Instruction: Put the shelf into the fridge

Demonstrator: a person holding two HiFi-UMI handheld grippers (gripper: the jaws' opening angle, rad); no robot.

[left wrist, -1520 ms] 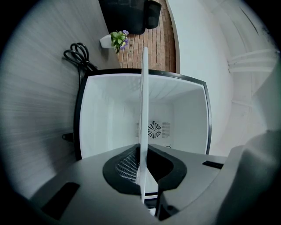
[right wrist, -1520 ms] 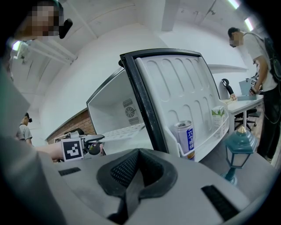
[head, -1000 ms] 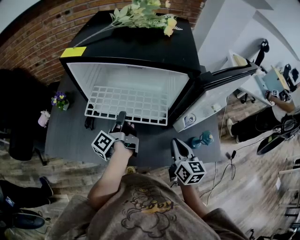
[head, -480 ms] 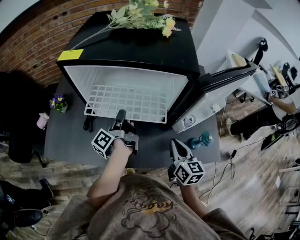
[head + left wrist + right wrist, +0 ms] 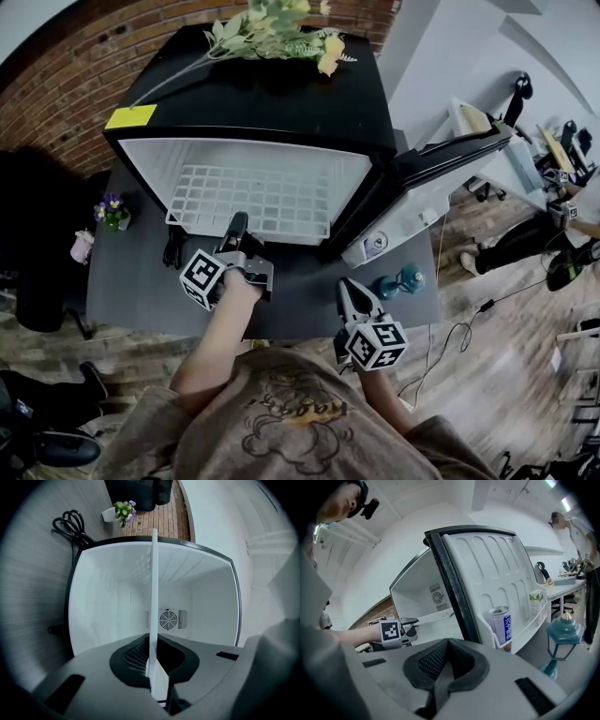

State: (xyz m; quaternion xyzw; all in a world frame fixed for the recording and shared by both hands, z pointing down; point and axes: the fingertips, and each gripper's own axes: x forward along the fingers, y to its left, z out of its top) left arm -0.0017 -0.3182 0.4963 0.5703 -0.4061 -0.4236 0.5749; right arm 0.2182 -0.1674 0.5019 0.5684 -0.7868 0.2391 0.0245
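White wire grid, stiff and light by my guess: the shelf (image 5: 251, 202) lies level, partway inside the fridge (image 5: 281, 103). My left gripper (image 5: 234, 227) is clamped on the middle of its front rail, a good hold against skewing. My right gripper (image 5: 354, 298) hangs aside, closed on nothing.

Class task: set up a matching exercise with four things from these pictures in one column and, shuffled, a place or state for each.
1 shelf
2 flowers
3 can
4 right claw

A on top of the fridge
B shut, empty
C in the door rack
D gripped by the left claw

Pairs: 1-D, 2-A, 3-C, 4-B
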